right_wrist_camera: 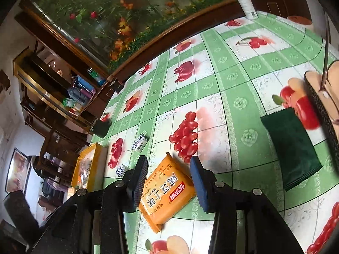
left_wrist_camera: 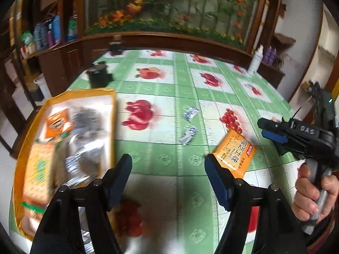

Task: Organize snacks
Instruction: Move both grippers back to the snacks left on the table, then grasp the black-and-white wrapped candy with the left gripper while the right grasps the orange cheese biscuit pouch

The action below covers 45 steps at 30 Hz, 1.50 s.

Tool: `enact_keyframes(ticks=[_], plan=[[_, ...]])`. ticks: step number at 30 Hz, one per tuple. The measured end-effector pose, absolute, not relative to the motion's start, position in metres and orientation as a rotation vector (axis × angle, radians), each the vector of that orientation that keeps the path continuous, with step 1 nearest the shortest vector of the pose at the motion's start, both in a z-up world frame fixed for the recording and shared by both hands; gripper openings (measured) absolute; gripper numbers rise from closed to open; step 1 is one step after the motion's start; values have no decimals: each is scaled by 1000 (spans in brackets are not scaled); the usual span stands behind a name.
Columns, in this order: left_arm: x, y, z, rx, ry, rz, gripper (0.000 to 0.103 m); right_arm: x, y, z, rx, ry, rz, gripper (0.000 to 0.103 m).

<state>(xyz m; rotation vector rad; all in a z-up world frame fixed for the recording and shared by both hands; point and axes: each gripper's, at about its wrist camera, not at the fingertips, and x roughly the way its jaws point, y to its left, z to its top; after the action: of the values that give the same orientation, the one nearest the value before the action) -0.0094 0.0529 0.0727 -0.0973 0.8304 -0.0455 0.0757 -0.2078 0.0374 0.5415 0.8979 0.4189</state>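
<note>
- The right gripper (right_wrist_camera: 168, 181) straddles the orange biscuit packet (right_wrist_camera: 167, 192) lying on the tablecloth (right_wrist_camera: 233, 80), pads clear of it.
- The left gripper (left_wrist_camera: 168, 169) gapes empty beside the yellow tray (left_wrist_camera: 27, 131).

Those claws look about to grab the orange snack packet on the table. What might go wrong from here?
The right gripper straddles the orange packet, but its pads are not pressing yet; closing on a flat, slippery wrapper might pinch only an edge and drop it. The yellow tray already looks crowded, so another packet may slide off. The two small wrapped candies nearby could get knocked.
</note>
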Motion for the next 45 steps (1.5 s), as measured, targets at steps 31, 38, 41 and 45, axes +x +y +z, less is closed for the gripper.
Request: enact_keyframes(ticks=[31, 38, 41, 45], plan=[[65, 45, 26, -152, 849, -22, 15, 59, -160, 23, 361, 1064, 354, 71], [58, 50, 41, -177, 794, -21, 15, 65, -140, 15, 305, 1073, 350, 72], [56, 53, 45, -183, 778, -9, 15, 75, -118, 17, 158, 1010, 336, 72], [54, 57, 48, -198, 772, -14, 15, 75, -107, 15, 57, 948, 339, 79]])
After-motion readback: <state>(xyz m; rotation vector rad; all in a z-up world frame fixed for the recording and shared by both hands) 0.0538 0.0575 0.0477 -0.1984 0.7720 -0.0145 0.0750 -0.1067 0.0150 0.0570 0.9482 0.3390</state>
